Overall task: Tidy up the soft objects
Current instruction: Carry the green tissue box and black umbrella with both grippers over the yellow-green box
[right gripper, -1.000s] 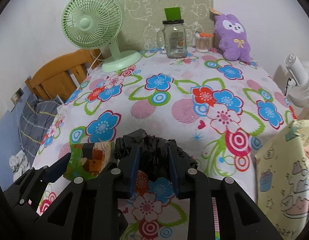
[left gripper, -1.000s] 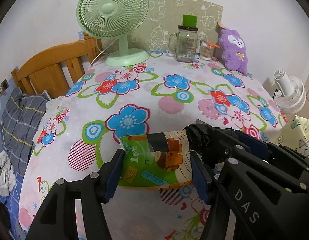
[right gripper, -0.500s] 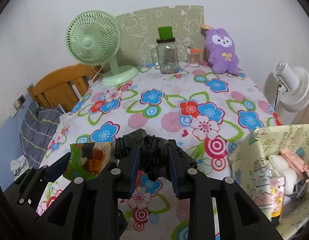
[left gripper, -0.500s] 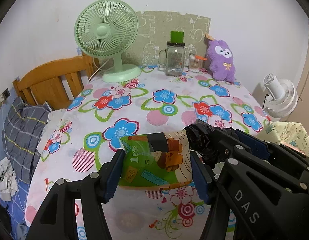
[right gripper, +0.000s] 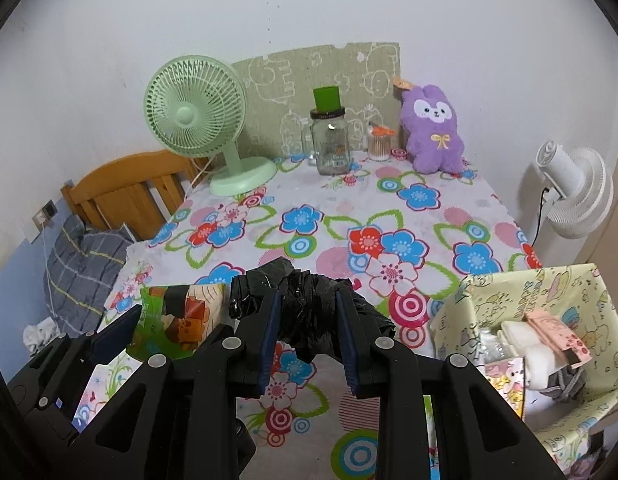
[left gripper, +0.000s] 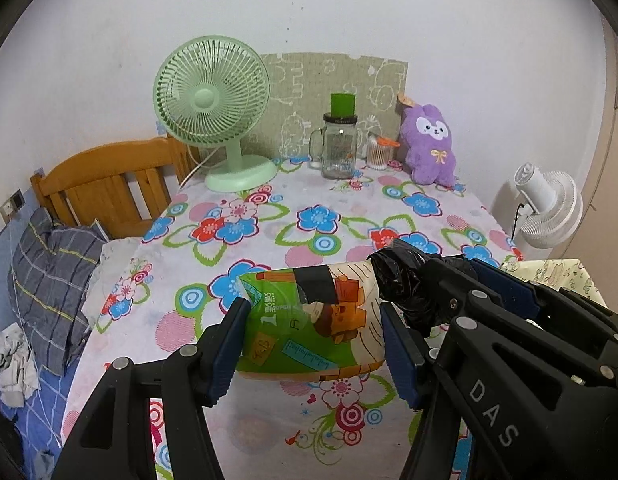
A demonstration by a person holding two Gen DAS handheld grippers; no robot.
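left tool (left gripper: 313, 340) pinching green packet (left gripper: 309, 320), long axis crosswise, level | right tool (right gripper: 307, 336) pinching crumpled black bag (right gripper: 305, 312) | both above flowered surface (left gripper: 309, 216)

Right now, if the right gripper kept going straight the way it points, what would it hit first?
Probably the bare flowered tablecloth. The right gripper, shut on the black bag, points down at it with nothing between; depth is unclear.

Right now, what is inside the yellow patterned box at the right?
The box holds a white soft roll, a pink packet and something grey. Its near wall hides anything deeper.
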